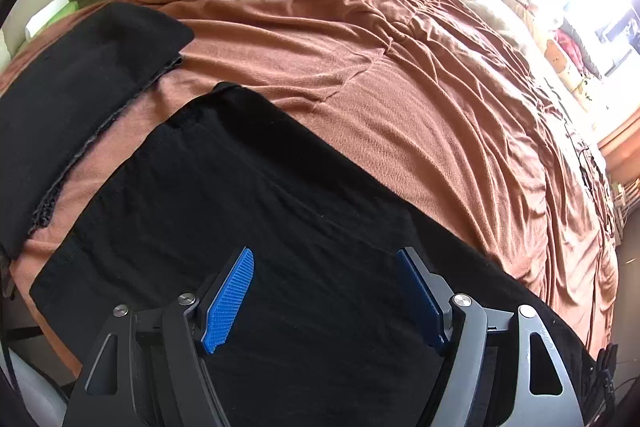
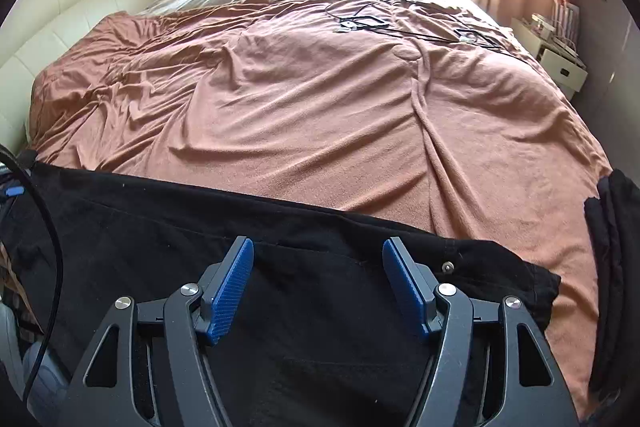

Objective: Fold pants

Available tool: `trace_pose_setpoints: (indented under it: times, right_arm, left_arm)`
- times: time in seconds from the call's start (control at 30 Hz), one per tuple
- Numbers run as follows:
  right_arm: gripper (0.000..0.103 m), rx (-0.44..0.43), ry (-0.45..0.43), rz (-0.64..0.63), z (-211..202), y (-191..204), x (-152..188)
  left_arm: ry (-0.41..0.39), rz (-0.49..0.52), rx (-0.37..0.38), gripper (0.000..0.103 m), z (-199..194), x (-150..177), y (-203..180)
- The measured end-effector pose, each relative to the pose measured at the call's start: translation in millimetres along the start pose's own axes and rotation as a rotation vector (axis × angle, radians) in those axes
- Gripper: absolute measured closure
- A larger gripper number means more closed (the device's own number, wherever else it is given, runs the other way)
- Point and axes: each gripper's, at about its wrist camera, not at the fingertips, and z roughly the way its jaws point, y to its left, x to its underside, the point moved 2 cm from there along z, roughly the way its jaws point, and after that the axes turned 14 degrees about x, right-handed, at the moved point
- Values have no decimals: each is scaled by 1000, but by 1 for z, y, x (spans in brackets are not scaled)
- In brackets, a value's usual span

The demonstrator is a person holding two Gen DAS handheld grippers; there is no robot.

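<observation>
Both tongs hang spread apart with nothing between the blue pads: the left tongs (image 1: 325,293) over one end of the black pants (image 1: 248,211), the right tongs (image 2: 318,287) over the end with the metal button (image 2: 447,267) (probably the waist). The pants lie flat along the near edge of the bed (image 2: 320,115), on the brown blanket. I judge no grip is taken yet; next each should pinch an edge. Farther off lies another black garment (image 1: 80,87)

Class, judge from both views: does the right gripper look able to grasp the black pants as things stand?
Probably yes. The right gripper hangs open just above the black pants, which lie flat on the brown blanket, with nothing between.
</observation>
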Motion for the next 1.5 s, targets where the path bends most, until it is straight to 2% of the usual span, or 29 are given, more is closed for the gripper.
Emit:
trace_pose_setpoints:
  times: [0.1, 0.23, 0.57, 0.77, 1.27, 1.37, 1.4, 1.47, 1.5]
  right_arm:
    - [37, -38, -2, 59, -14, -5, 10]
    - [37, -6, -31, 53, -33, -2, 23]
    - [37, -23, 0, 84, -60, 11, 46]
    - [37, -39, 19, 86, -75, 19, 58]
    - [37, -87, 56, 179, -126, 16, 73]
    - [37, -90, 70, 197, -131, 16, 83]
    - [37, -97, 82, 206, -130, 16, 88]
    - [37, -89, 106, 216, -125, 15, 98]
    - [37, -80, 119, 227, -121, 15, 104]
  left_arm:
    - [-11, 5, 7, 27, -14, 9, 13]
    - [-22, -2, 26, 27, -30, 19, 34]
    - [-40, -11, 58, 28, -63, 39, 70]
    - [-65, -58, 82, 28, -85, 52, 101]
    - [-74, -180, 115, 28, -93, 68, 155]
    - [-83, -213, 136, 34, -88, 68, 163]
    - [-91, -222, 140, 39, -87, 68, 165]
    - [-111, -235, 142, 54, -86, 67, 169]
    - [-114, -241, 142, 70, -86, 66, 170]
